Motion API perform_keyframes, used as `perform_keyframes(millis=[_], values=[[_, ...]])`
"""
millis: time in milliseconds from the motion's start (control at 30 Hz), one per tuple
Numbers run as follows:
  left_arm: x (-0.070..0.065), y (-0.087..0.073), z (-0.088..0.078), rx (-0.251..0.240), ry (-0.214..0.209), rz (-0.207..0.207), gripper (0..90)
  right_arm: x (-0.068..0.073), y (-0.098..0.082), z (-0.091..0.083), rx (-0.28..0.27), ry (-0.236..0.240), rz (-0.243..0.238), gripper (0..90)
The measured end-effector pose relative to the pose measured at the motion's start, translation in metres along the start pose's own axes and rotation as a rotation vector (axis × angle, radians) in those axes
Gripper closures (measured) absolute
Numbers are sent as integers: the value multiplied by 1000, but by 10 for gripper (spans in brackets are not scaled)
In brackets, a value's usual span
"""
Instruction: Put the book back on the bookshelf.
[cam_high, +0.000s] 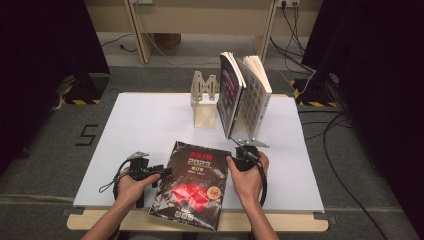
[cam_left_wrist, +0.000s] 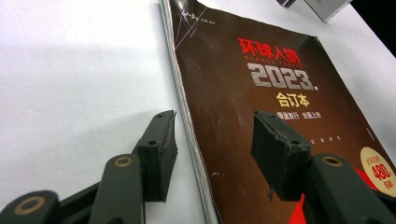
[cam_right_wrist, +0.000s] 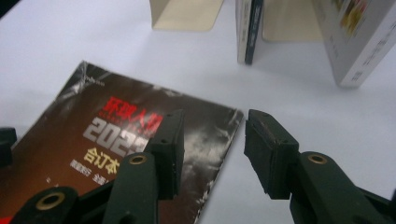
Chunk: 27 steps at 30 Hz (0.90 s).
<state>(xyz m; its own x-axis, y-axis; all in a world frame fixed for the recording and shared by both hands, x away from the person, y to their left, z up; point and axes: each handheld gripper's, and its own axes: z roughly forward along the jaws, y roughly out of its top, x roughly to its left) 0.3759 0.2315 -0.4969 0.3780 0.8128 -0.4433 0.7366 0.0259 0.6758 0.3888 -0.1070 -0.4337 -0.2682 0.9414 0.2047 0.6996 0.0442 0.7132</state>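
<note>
Dark magazine (cam_high: 192, 186) lies flat at the near edge of the white table (cam_high: 140, 125), near corner hanging slightly over the edge, red 2023 title facing up.

Left gripper (cam_high: 150, 172) sits at its left edge, jaws wide apart, straddling the spine, pads not pressing. Right gripper (cam_high: 245, 152) is at its far right corner, jaws also wide, 1 pad over the cover, 1 over bare table, nothing held.

Handling guess: thick bound volume, fairly heavy, floppy rather than stiff, glossy cover likely slippery, corners already creased. Best pinched at the 2 long edges, spine side firmest, lifted with both hands together so it does not sag.

Farther back: 1 beige bookend stand (cam_high: 204, 100), and 2 books (cam_high: 245, 95) upright, leaning, just right of it.

Count: 1 magazine, 2 books, 1 stand, 2 grippers.
</note>
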Motion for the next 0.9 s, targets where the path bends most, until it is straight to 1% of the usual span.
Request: perform_keyframes(millis=[167, 267, 300, 367, 400, 433, 500, 533, 600, 700, 767, 800, 833, 867, 900], values=[[-2, 0, 1, 3, -4, 7, 485, -1, -10, 7, 45, 13, 1, 573], [-3, -1, 1, 9, -9, 13, 481, -1, -16, 13, 89, 28, 12, 569], [-4, -1, 1, 9, -9, 19, 481, -1, -18, 15, 110, 33, 24, 564], [-5, -1, 2, 13, -10, 24, 480, 0, -21, 19, 137, 26, 23, 562], [-6, -2, 2, 13, -11, 23, 480, -1, -23, 20, 141, 33, 21, 561], [-7, -2, 2, 15, -6, 28, 480, 0, -24, 21, 146, 34, 30, 558], [-8, -1, 3, 15, -3, 28, 481, 1, -26, 23, 153, 34, 22, 556], [-8, -2, 3, 13, -2, 27, 481, 2, -27, 24, 160, 37, 34, 556], [-9, -2, 3, 12, 2, 31, 481, 2, -28, 26, 166, 42, 30, 553], [-9, -3, 2, 13, 0, 13, 486, 3, -31, 30, 186, 46, 36, 542], [-10, -4, 1, 15, 0, 8, 490, 5, -32, 30, 179, 40, 27, 540], [-10, -5, 0, 20, -4, -1, 494, 5, -33, 30, 176, 39, 24, 540], [-11, -5, 0, 21, -25, -14, 496, 6, -33, 31, 172, 38, 21, 539], [-11, -7, 0, 21, -35, -20, 494, 6, -33, 31, 171, 39, 16, 534], [-12, -7, 0, 17, -35, -21, 485, 7, -33, 31, 173, 34, 21, 535]])
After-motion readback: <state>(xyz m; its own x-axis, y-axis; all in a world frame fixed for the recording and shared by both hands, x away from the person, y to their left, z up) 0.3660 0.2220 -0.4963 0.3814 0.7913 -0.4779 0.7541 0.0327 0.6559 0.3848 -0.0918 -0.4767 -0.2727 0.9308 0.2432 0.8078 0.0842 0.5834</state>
